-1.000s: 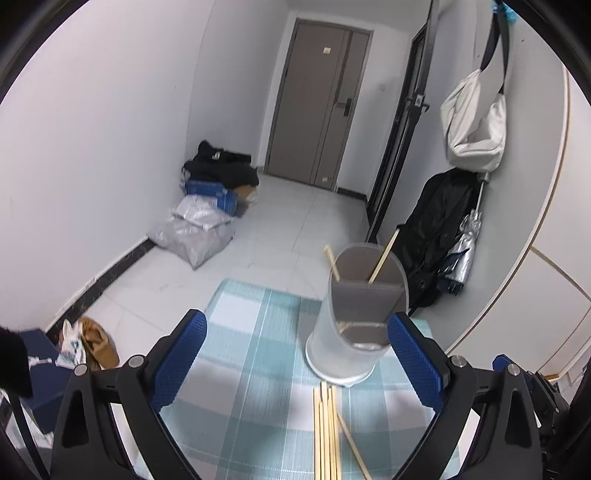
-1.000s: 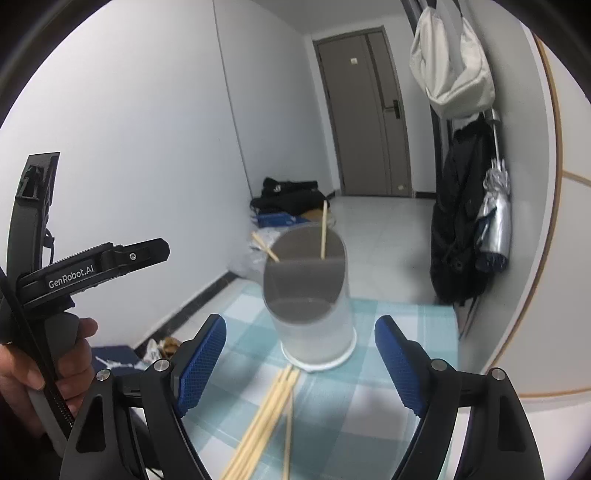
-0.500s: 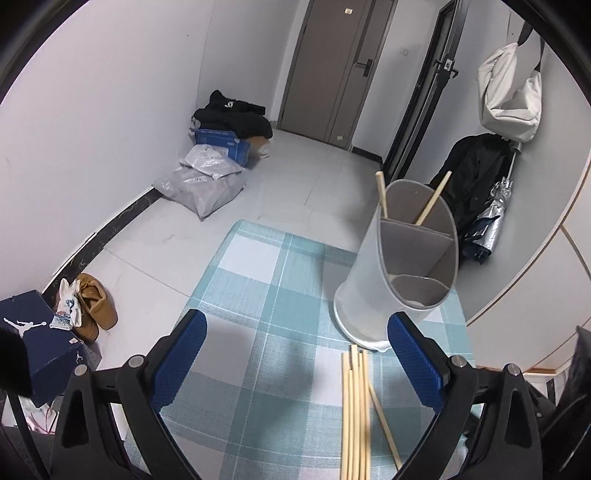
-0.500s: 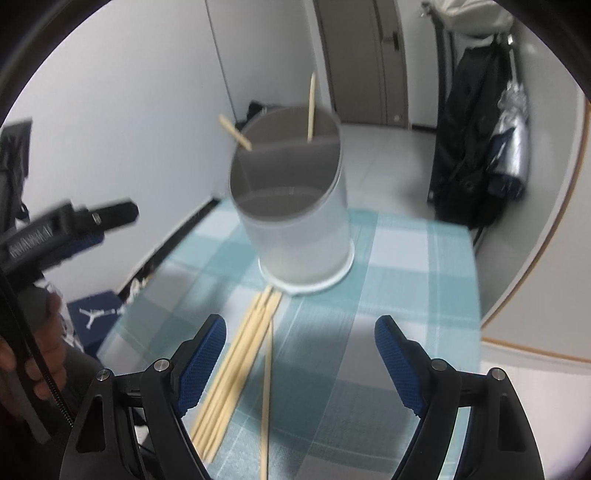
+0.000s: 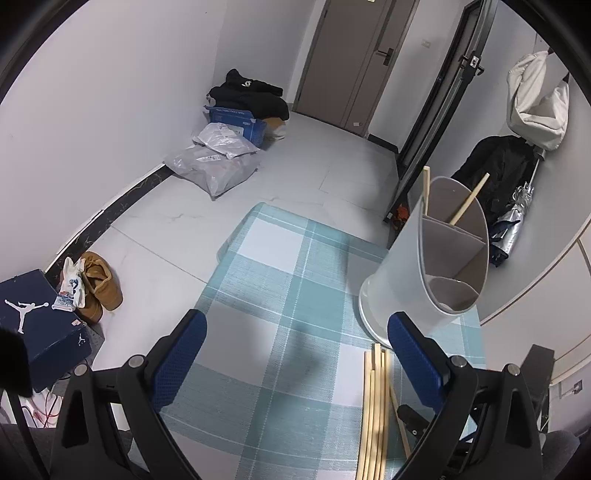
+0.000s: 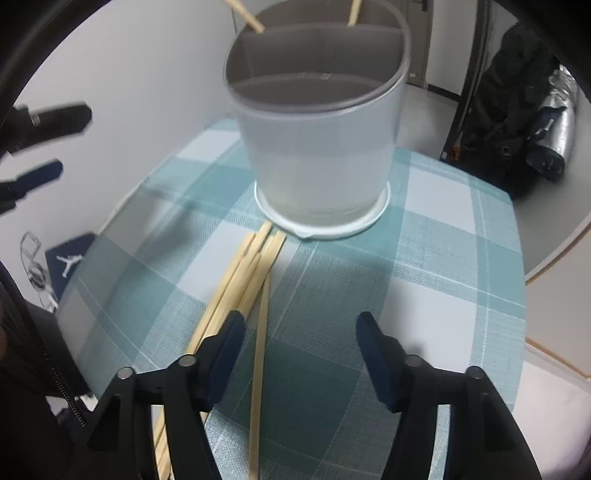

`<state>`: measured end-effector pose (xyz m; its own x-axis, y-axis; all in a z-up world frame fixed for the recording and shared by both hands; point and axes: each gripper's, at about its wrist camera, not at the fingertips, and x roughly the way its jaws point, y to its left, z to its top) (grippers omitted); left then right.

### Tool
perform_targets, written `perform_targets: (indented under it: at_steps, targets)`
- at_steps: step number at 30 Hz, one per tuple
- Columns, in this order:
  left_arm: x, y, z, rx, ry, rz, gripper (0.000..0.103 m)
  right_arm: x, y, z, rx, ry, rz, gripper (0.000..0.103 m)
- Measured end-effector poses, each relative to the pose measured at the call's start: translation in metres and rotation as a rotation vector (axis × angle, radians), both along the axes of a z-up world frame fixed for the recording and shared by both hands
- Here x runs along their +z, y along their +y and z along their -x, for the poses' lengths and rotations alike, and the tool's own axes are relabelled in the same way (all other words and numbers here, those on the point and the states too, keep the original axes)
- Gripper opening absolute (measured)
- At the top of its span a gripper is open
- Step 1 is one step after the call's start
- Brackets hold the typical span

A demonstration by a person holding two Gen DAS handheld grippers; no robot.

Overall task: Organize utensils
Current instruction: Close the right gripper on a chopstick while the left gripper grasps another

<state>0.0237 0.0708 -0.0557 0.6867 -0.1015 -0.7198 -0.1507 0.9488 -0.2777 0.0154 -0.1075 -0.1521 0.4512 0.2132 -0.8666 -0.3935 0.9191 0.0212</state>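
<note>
Chopsticks (image 6: 236,291) lie loose on the checked tablecloth (image 6: 424,266), just before the divided utensil holder (image 6: 317,147). The right gripper (image 6: 301,345) has dropped low over them, and its jaws have just been closing; one stray stick sits between them, not yet pinched. That looks like the start of a pick-up. The left gripper (image 5: 295,354) hangs spread and empty. Farther off, two sticks already stand in the holder's back compartment.

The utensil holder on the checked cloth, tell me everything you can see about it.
The utensil holder is a translucent white, plastic-looking tub standing upright on a wider white base, on the teal checked cloth. Grey dividers split it into compartments. Two chopsticks lean in the far compartments. The loose chopsticks on the cloth reach its base.
</note>
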Motion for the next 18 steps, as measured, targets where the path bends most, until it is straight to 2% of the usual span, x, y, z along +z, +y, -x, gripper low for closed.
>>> perform_targets:
  at_steps: [3, 7, 9, 13, 17, 18]
  targets:
    - [0.000, 0.002, -0.001, 0.004, 0.003, 0.003, 0.097, -0.005, 0.006, -0.001, 0.020, 0.001, 0.038, 0.052]
    - [0.000, 0.006, -0.002, 0.007, 0.005, 0.004, 0.097, -0.009, 0.016, 0.000, 0.047, -0.021, 0.098, 0.037]
    - [-0.001, 0.007, -0.001, 0.010, 0.010, 0.006, 0.097, -0.010, 0.020, -0.001, 0.048, -0.030, 0.109, 0.035]
    - [-0.007, 0.012, -0.003, 0.019, 0.025, 0.005, 0.097, -0.011, 0.023, -0.004, 0.061, -0.027, 0.093, 0.021]
    - [-0.013, 0.015, -0.006, 0.027, 0.039, -0.014, 0.097, -0.010, 0.021, -0.010, 0.038, -0.014, 0.060, 0.014]
    - [-0.016, 0.015, -0.007, 0.028, 0.047, -0.017, 0.097, -0.010, 0.019, -0.012, 0.031, -0.012, 0.055, 0.006]
